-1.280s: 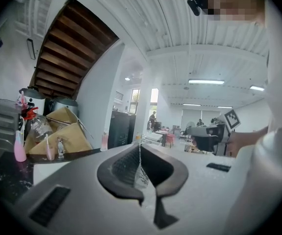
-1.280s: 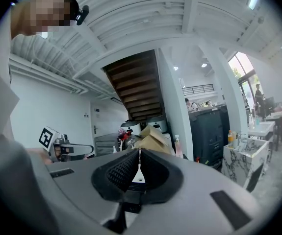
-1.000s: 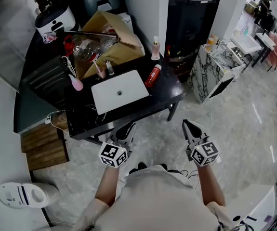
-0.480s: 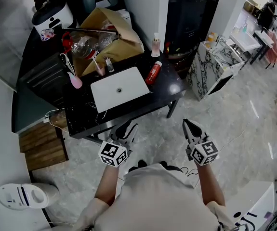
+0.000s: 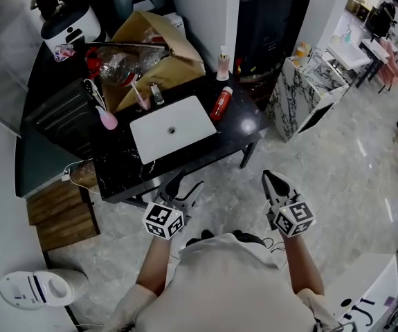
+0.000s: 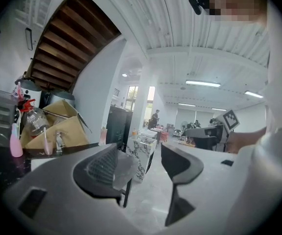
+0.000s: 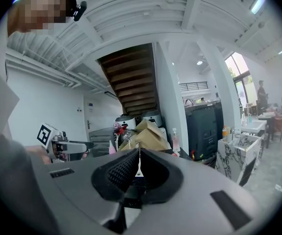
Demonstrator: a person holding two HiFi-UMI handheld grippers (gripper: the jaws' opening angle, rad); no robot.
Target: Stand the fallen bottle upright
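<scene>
A red bottle (image 5: pixel 220 104) lies on its side on the black table (image 5: pixel 246 126), just right of the white sink basin (image 5: pixel 172 129). Both grippers hang in the air short of the table's near edge, well apart from the bottle. My left gripper (image 5: pixel 187 181) has its jaws opening, and nothing is between them (image 6: pixel 138 156). My right gripper (image 5: pixel 269 178) is shut and empty, its pads meeting (image 7: pixel 137 168). In the right gripper view the left gripper (image 7: pixel 62 144) shows at the left.
A clear pink-tinted bottle (image 5: pixel 223 63) stands upright behind the red one. An open cardboard box (image 5: pixel 158 54) with a plastic jug sits at the table's back. A pink bottle (image 5: pixel 109 120) lies at the left. A marbled cabinet (image 5: pixel 302 101) stands to the right.
The left gripper's jaws have spread apart from nearly shut. The right gripper stays shut. Both hands hold about the same place before the table.
</scene>
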